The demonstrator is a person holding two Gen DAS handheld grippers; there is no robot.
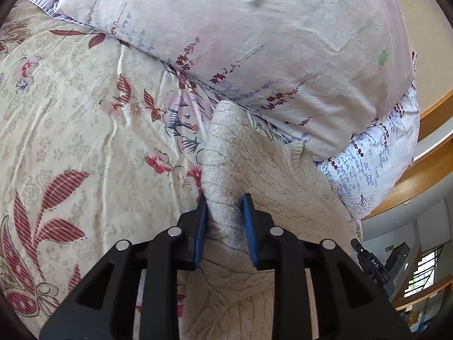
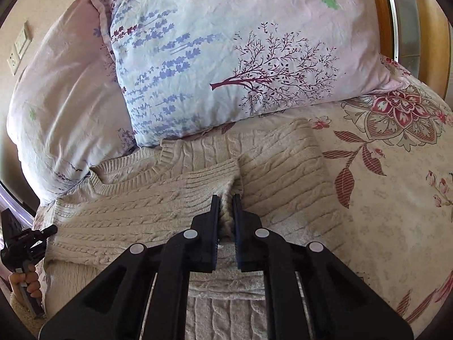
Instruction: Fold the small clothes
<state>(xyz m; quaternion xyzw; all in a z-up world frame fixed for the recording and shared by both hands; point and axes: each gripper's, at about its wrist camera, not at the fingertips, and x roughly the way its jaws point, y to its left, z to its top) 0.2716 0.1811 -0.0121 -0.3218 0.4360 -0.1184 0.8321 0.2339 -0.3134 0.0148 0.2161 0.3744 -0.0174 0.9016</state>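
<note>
Mid-fold on a floral bedspread (image 2: 382, 198) below the pillows (image 2: 226, 56): cream cable-knit sweater (image 2: 136, 212) partly folded, sleeve clamped in the left gripper (image 1: 225, 206), ribbed cuff pinched by the right gripper (image 2: 226, 206), final folds seemingly pending.

Bed (image 1: 70, 141) is covered w/ a cream floral sheet; two pale lavender-print pillows (image 2: 226, 56) are stacked at its head. Beige wall (image 2: 51, 14) w/ switch plate (image 2: 18, 48) is seen behind. Wood bed frame (image 1: 433, 170) and barred, daylit window (image 1: 421, 272) are seen at right.
</note>
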